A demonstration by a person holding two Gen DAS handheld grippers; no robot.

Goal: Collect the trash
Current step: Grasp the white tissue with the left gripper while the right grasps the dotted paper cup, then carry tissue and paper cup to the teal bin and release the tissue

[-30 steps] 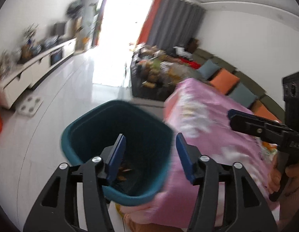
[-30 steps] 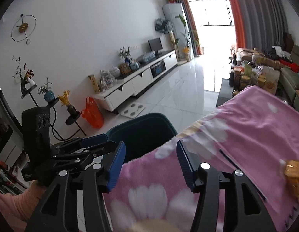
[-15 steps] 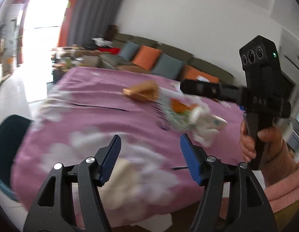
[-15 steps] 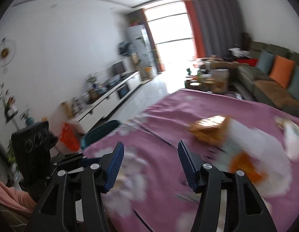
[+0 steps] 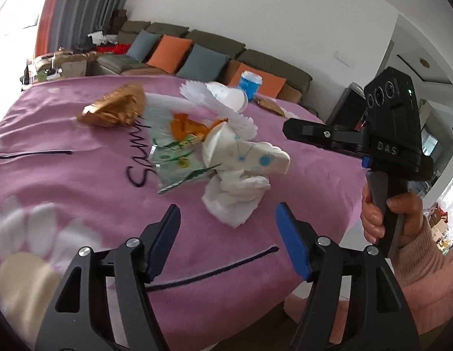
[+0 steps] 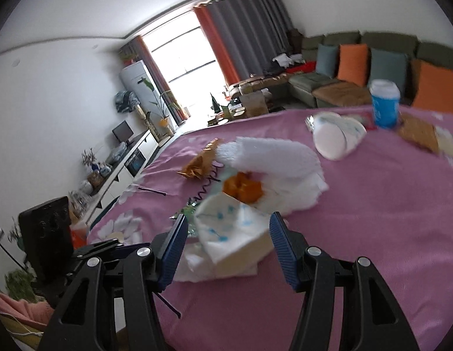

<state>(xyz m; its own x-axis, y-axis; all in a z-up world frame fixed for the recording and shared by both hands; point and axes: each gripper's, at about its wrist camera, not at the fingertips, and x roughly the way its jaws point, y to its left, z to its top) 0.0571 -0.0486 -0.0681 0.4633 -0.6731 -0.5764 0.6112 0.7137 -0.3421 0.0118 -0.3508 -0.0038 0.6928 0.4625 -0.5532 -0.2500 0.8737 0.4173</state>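
Right gripper (image 6: 228, 241) open astride crushed paper cup (image 6: 229, 228), seemingly untouched.

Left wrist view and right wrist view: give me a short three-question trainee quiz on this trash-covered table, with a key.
1. True or false: the blue cup stands upright on the purple cloth.
2. Which item lies nearest the left tongs? A) gold wrapper B) white tissue C) blue cup
3. Fill in: the right tongs frame a crumpled paper ____ without gripping it.

Key: 1 true; 2 B; 3 cup. In the left wrist view that crumpled cup lies on its side by the orange peel.
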